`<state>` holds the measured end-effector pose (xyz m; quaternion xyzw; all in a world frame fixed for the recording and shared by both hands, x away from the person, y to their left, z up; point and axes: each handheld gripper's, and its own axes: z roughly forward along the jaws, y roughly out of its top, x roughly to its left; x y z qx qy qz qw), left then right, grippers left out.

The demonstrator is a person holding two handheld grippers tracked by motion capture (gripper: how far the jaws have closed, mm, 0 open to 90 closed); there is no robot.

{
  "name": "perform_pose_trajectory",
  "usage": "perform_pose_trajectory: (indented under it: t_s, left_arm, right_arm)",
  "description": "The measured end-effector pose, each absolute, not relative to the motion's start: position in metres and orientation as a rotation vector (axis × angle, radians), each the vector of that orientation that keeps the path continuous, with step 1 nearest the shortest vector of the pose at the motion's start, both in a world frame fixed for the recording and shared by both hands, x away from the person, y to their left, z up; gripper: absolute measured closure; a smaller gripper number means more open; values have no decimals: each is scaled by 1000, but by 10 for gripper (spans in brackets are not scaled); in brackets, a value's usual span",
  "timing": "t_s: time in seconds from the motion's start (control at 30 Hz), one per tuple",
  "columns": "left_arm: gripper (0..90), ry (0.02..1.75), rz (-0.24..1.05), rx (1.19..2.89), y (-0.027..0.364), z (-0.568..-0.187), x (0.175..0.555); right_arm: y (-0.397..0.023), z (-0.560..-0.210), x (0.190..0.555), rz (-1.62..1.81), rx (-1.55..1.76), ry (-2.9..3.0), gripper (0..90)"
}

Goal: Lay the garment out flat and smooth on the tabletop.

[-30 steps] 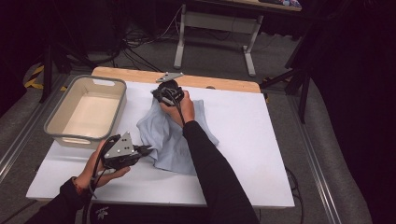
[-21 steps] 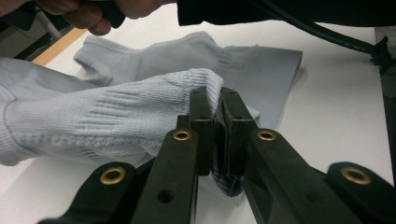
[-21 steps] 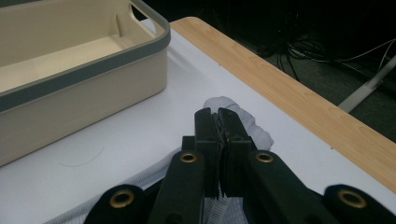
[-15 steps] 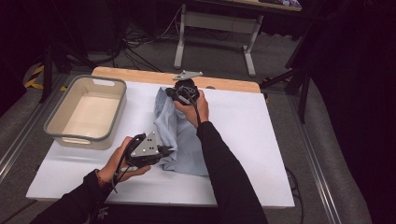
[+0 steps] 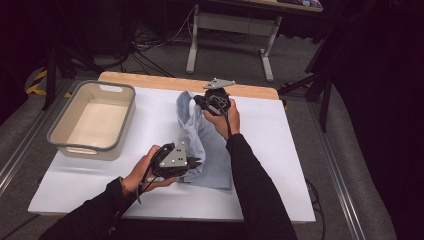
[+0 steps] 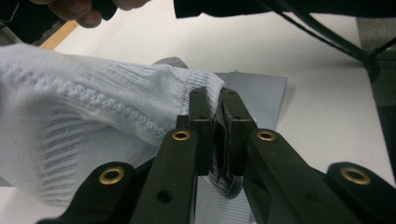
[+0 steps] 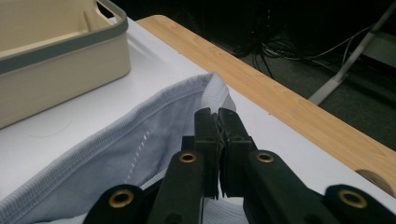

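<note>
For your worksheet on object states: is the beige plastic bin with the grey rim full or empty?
Empty. In the high view the beige plastic bin shows a bare floor inside; the pale blue knitted garment lies outside it, on the white table.

Between your left gripper [image 6: 215, 100] jaws, the pinched edge of the pale blue garment [image 6: 93, 126] vanishes behind the pads, so you cannot tell how deep the bite goes. Left of those jaws, the knit runs off the picture's edge. Past your right gripper [image 7: 215, 114] jaws, the hem they clamp is hidden too. Left of them, the beige bin [image 7: 56, 56] is cut off.
</note>
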<state>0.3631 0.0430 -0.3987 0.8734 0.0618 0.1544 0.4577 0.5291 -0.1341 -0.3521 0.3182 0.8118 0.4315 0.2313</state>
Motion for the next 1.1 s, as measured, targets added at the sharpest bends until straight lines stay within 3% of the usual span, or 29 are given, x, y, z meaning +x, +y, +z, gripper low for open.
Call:
perform_pose_trajectory:
  t_s: [0.87, 1.1]
  left_arm:
    - [842, 154, 291, 2220, -2, -422, 376]
    - [718, 163, 304, 2190, 2, -420, 371]
  right_arm:
    - [-211, -382, 519, 1146, 1065, 2148, 854]
    - [-219, -383, 494, 1140, 986, 2154, 822]
